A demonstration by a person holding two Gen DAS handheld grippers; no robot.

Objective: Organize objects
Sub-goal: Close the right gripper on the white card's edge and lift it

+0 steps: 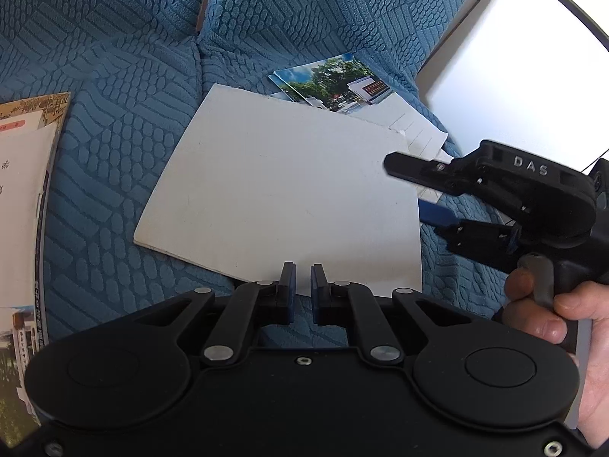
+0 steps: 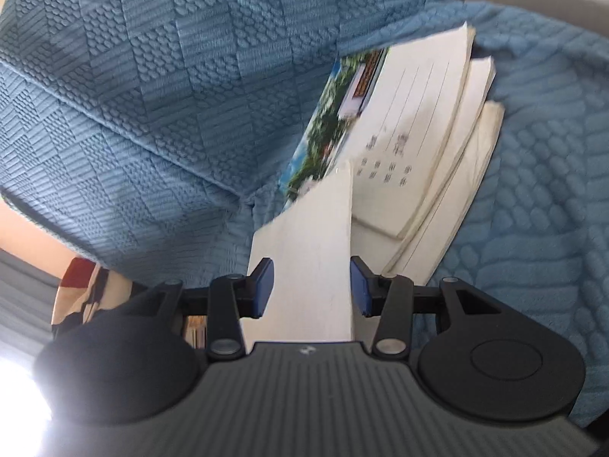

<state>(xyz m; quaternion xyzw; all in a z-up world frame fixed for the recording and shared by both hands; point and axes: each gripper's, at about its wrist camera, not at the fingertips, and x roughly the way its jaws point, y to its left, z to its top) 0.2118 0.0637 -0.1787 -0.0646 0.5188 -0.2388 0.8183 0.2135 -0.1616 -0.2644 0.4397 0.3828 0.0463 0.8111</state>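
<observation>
A plain white booklet (image 1: 281, 190) lies on the blue quilted sofa cover (image 1: 125, 76), on top of a photo-cover booklet (image 1: 335, 83) and lined white booklets (image 1: 415, 129). My left gripper (image 1: 302, 285) hovers at the white booklet's near edge, its jaws nearly closed with a narrow gap and nothing between them. My right gripper (image 1: 411, 190) reaches in from the right, open, straddling the white booklet's right edge. In the right wrist view the white booklet (image 2: 308, 251) stands between the open blue pads (image 2: 262, 285), with the lined booklets (image 2: 430, 144) and photo booklet (image 2: 335, 122) behind.
Another printed book (image 1: 23, 205) lies at the left on the sofa seat. A white surface (image 1: 506, 68) stands at the right beyond the sofa arm. The sofa backrest (image 2: 152, 76) rises behind the pile.
</observation>
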